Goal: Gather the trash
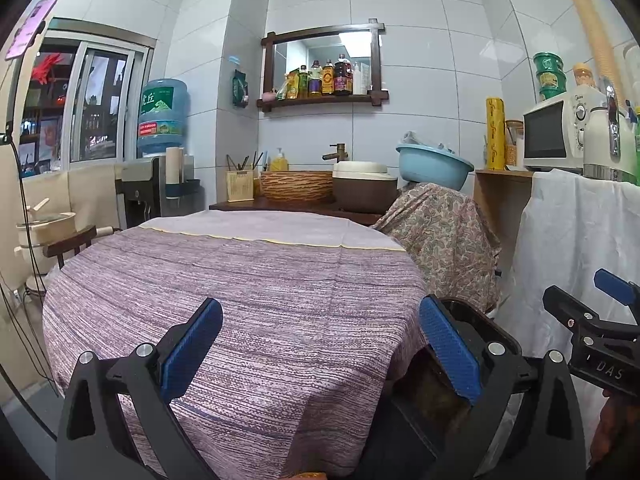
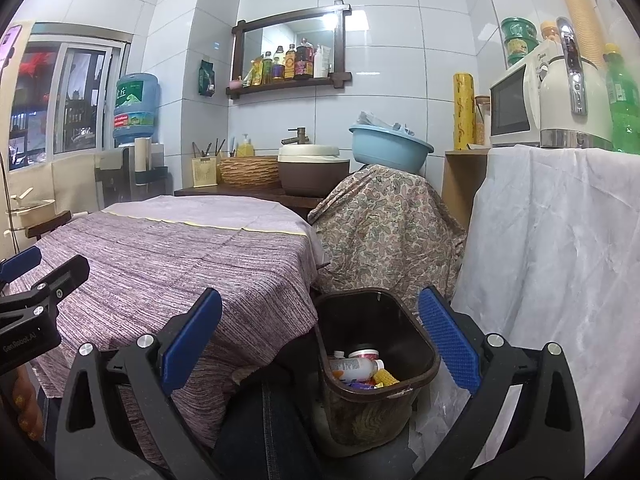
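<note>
Step in hand: by my reading the collecting is near its end or done; the cloth-covered surface [image 1: 248, 280] shows no loose trash in either view.
Trash: a bottle [image 2: 354, 366], a yellow piece [image 2: 385, 377] and other bits lie inside the brown bin [image 2: 424, 360] on the floor, just beside the surface's right edge.
Next move: likely a check of the room for leftovers; none is visible.
Left gripper [image 1: 320, 354]: released, jaws wide apart, nothing between them, hovering over the surface's near edge and pointing forward.
Right gripper [image 2: 320, 354]: released, empty, held above the bin, level with the left one.
</note>
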Action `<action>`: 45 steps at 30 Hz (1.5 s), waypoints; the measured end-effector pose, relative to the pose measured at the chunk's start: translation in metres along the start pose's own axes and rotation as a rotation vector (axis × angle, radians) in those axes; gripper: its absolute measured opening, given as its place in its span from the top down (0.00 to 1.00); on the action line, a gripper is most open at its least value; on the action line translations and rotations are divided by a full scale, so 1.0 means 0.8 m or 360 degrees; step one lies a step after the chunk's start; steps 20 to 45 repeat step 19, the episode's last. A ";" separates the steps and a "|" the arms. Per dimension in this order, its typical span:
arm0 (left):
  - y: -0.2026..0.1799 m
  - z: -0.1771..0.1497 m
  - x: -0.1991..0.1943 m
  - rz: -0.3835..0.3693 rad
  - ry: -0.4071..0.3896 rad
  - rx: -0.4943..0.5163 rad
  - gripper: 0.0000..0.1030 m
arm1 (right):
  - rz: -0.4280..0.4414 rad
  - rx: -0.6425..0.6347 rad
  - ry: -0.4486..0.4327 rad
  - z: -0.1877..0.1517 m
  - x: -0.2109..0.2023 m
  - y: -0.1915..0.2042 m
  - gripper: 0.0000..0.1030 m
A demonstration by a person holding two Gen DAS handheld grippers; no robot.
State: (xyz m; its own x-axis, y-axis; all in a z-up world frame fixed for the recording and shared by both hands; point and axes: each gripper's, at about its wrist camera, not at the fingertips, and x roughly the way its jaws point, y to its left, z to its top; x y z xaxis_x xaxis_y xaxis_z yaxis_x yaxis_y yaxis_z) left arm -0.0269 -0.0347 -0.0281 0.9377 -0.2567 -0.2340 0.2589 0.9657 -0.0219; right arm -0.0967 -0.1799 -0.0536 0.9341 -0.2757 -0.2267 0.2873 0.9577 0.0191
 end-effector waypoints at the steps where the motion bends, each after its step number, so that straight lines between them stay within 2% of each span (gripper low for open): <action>1: 0.001 0.000 0.000 0.0003 -0.0001 -0.0002 0.05 | 0.0001 0.0000 0.0000 0.001 0.000 -0.001 0.06; 45: 0.001 0.000 0.003 -0.0003 0.0013 0.0010 0.05 | -0.0001 0.0007 0.0017 -0.001 0.005 -0.004 0.06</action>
